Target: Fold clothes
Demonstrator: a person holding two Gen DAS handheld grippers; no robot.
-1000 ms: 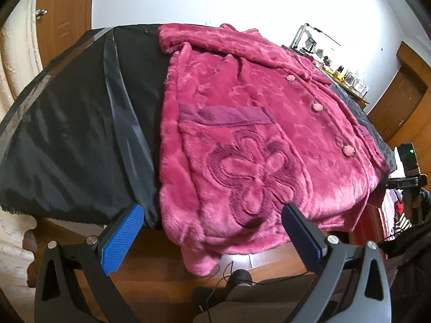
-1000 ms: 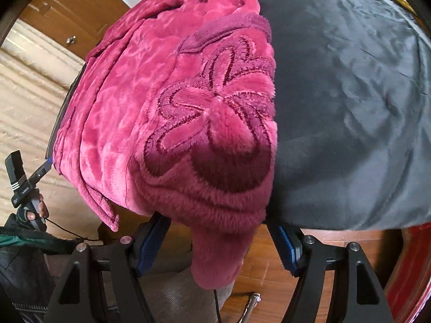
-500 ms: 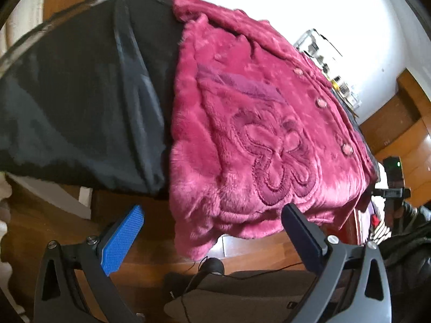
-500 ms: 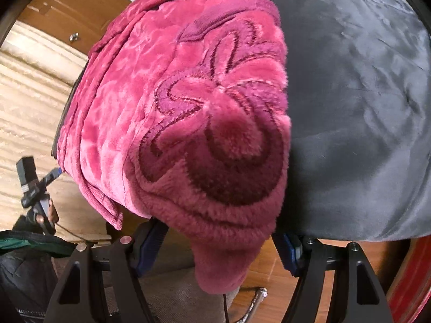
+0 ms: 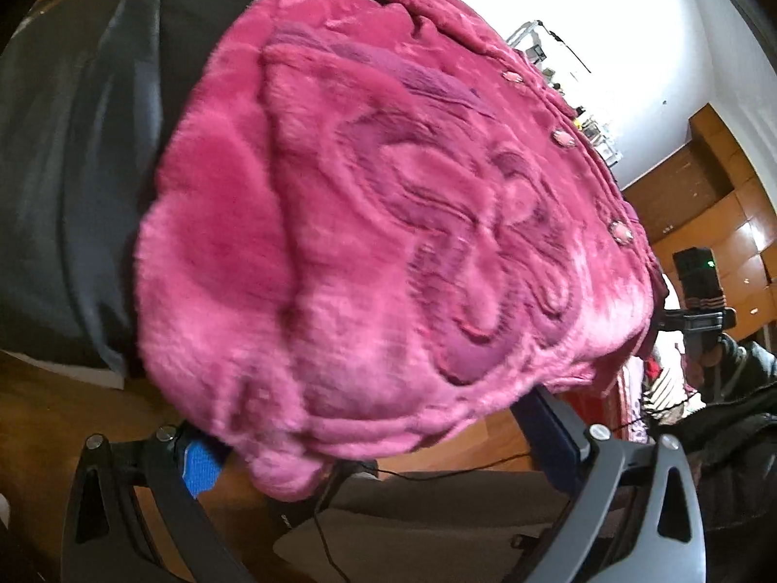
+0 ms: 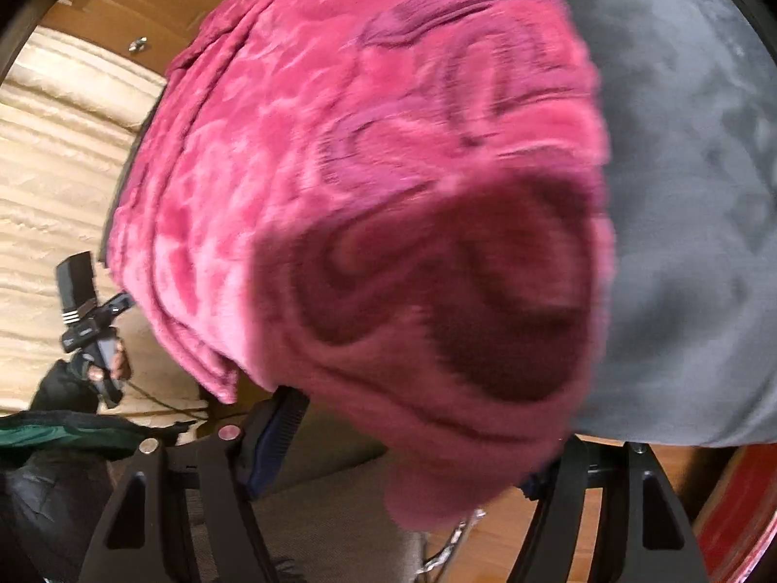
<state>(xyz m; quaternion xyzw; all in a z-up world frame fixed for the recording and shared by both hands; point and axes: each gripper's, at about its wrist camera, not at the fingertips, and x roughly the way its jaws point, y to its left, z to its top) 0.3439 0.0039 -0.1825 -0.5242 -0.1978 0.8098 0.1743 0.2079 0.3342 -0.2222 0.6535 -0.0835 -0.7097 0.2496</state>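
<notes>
Wooden cabinets (image 5: 718, 204) and a white wall (image 5: 607, 14) stand behind a table spread with a dark cloth (image 5: 73, 155).

Left wrist view: a pink fleece jacket (image 5: 388, 223) lies on the cloth directly ahead of the left gripper (image 5: 383, 437), with its hem hanging over the near table edge. The jaws are spread wide, one on each side of the hanging hem. The blue pad (image 5: 201, 466) on the left finger sits just below the fabric; contact cannot be confirmed from this angle. A row of buttons (image 5: 563, 137) runs along the jacket's far right side. A raised flower pattern (image 5: 485, 252) covers the area ahead of the gripper.

Right wrist view: the jacket (image 6: 379, 204) fills the space ahead of the right gripper (image 6: 413, 447), with the cloth (image 6: 689, 194) to its right. The picture is blurred. The jaws are spread wide, and the hem corner hangs down between them. The left gripper's handle (image 6: 90, 325) shows far to the left, beside the jacket's edge, in front of a cream curtain (image 6: 48, 170).
</notes>
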